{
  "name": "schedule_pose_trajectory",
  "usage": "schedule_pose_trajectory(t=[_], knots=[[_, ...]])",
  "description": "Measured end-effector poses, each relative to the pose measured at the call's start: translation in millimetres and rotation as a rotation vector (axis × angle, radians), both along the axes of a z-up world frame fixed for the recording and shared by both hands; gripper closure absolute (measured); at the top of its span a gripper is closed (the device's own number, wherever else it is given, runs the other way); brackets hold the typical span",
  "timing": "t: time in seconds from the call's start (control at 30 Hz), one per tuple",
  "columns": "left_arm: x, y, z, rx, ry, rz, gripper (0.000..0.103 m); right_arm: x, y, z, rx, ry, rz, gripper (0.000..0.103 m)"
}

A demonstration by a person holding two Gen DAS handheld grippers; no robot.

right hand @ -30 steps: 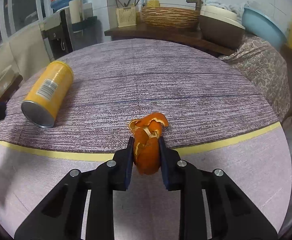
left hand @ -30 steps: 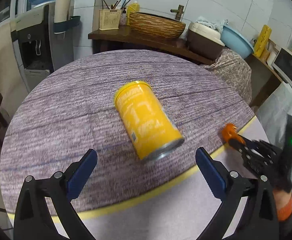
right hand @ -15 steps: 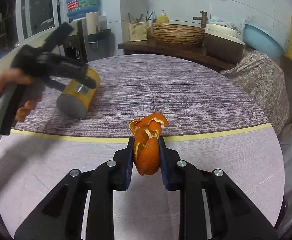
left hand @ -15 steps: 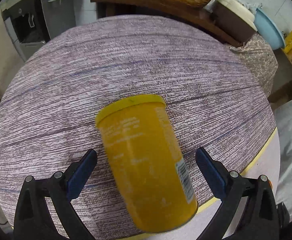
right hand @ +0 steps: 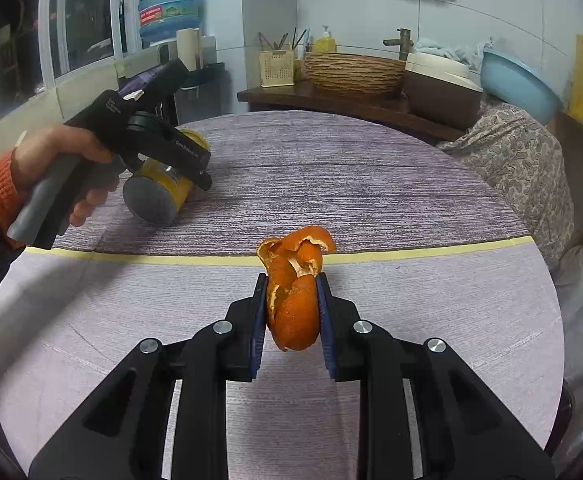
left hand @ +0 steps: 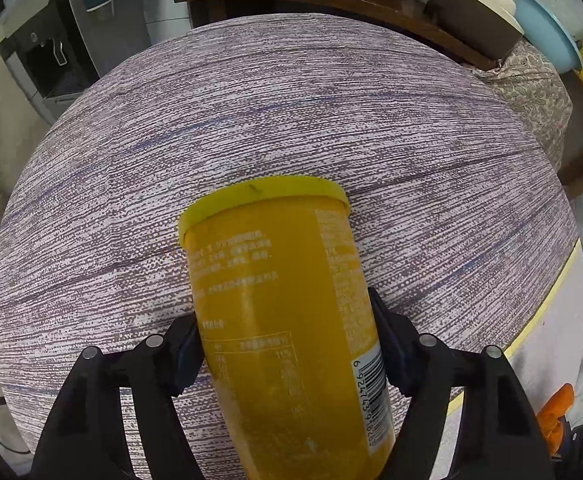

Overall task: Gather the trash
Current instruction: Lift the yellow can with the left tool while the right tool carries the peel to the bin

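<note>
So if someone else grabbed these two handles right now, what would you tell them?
Left gripper: its jaws have just been closing around the yellow can, which lies on its side on the table; the pads look against its sides.
Right gripper: shut on the orange peel, held above the table.
Done: peel picked up, can gripped.
Left: lift the can and drop both in a bin; none is in view.

Can [left hand: 287, 320]: its bottom end is running off the lower edge, and its small print is looking too blurry to read.
Left gripper [left hand: 287, 344]: the can is hiding both fingertips.
Water bottle [right hand: 169, 0]: its top is getting cut off.
</note>
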State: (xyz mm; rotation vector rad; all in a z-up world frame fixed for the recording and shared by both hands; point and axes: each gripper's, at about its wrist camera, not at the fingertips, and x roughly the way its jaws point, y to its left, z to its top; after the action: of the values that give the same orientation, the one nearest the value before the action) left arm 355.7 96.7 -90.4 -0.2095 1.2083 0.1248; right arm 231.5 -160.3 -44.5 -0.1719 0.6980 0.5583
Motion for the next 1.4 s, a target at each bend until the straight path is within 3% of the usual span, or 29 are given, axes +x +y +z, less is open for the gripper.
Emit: schedule_pose_trajectory(t=[0.2,0.4,0.6,0.73,0.93,1.4], knots=[[-22,-5,18,0.003,-0.079,-0.043,0.034,-8,-9,2,0.029,-0.002,-0.009,0.079],[-71,-21,50,0.007,-0.252,-0.089,0.036,-15,-24,3,0.074,-0.003,-0.022,0.079],[-110,-66,72,0.039,-0.410,-0.150,0.036,-30,-42,2,0.089,-0.024,-0.054,0.079],[-125,-88,79,0.009,-0.473,-0.182,0.036,-44,-60,5,0.106,-0.047,-0.086,0.079],[-138,-120,84,0.011,-0.536,-0.237,0.036,-62,-90,8,0.141,-0.061,-0.135,0.079],[-146,-213,100,-0.100,-0.592,-0.398,0.036,-87,-199,11,0.188,-0.090,-0.357,0.079]])
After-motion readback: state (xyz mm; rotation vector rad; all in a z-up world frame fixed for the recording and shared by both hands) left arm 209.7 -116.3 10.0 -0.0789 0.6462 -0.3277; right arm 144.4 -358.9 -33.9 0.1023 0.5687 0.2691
